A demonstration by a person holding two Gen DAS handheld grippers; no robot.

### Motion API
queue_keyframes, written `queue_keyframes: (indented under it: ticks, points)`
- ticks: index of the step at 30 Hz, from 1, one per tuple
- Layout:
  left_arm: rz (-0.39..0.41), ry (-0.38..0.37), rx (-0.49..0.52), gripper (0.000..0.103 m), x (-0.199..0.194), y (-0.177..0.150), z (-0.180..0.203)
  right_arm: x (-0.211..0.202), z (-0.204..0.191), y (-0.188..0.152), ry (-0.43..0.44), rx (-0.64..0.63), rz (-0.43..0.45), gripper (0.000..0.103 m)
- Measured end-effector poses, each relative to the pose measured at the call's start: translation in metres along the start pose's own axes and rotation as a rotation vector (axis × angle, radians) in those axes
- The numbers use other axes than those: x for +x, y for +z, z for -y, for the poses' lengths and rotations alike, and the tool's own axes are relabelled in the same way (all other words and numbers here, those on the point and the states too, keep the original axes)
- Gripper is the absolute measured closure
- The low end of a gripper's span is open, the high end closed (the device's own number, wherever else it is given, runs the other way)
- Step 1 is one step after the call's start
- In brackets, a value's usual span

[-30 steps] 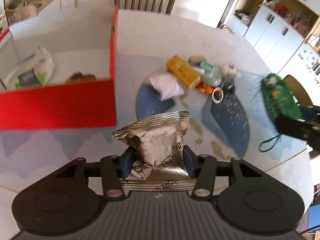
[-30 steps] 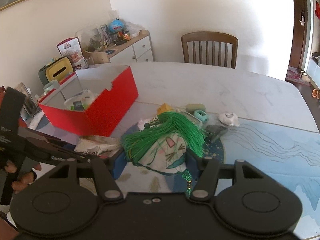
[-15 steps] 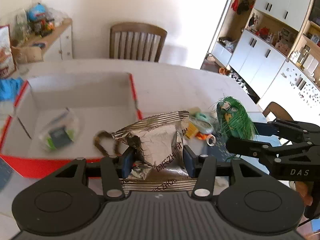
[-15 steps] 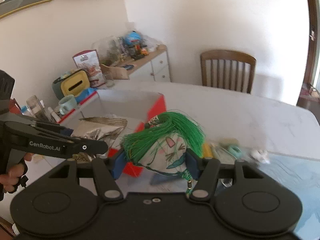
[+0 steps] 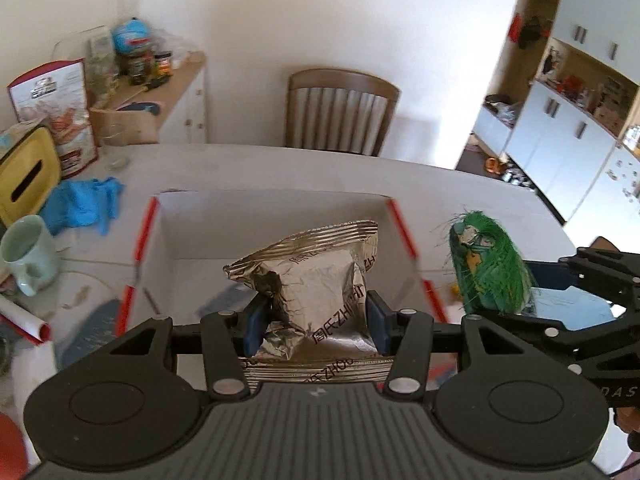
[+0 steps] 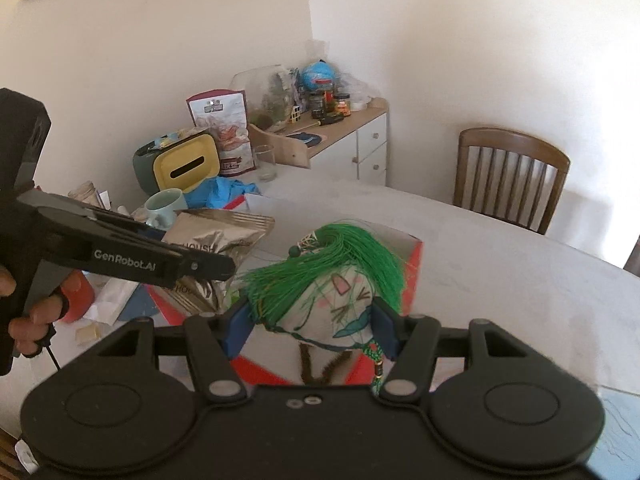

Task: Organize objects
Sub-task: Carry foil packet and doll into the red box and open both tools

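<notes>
My left gripper (image 5: 314, 322) is shut on a silver foil snack bag (image 5: 308, 276) and holds it over the open red box (image 5: 148, 220) with a white inside. My right gripper (image 6: 312, 330) is shut on a green-tasselled sachet with a drawn face (image 6: 332, 284), held above the box's right edge (image 6: 416, 264). In the left wrist view the sachet (image 5: 488, 268) and right gripper show at the right. In the right wrist view the left gripper (image 6: 216, 266) and foil bag (image 6: 216, 240) show at the left. A dark brown looped thing (image 6: 320, 368) lies in the box.
A pale green mug (image 5: 24, 256), blue gloves (image 5: 80, 204) and a yellow tissue holder (image 5: 24, 172) stand left of the box. A wooden chair (image 5: 340, 108) is behind the white table (image 5: 280, 168). A sideboard (image 6: 344, 140) with jars stands against the wall.
Both grippers have risen and moved over the red box with their loads. The left view now looks down into the box; the sachet has come beside the foil bag.
</notes>
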State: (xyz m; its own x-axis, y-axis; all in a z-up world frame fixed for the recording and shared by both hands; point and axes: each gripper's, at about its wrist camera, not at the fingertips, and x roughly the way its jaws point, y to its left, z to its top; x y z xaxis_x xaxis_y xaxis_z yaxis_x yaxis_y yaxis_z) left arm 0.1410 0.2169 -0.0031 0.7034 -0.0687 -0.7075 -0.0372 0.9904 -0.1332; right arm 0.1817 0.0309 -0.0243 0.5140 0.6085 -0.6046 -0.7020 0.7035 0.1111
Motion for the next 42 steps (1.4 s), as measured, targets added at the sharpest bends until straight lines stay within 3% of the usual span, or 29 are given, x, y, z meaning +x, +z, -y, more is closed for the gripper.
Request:
queue_keyframes:
  ticks: [11, 22, 42]
  points:
    - [-0.093, 0.074, 0.007, 0.053, 0.050, -0.001, -0.037, 0.079, -0.014, 0.010, -0.017, -0.065, -0.104, 0.042]
    - [-0.173, 0.084, 0.030, 0.053, 0.095, -0.006, -0.053, 0.135, -0.024, -0.004, -0.019, -0.115, -0.249, 0.042]
    - [-0.179, 0.051, -0.002, 0.042, 0.093, -0.009, -0.056, 0.132, -0.028, -0.005, -0.004, -0.097, -0.253, 0.029]
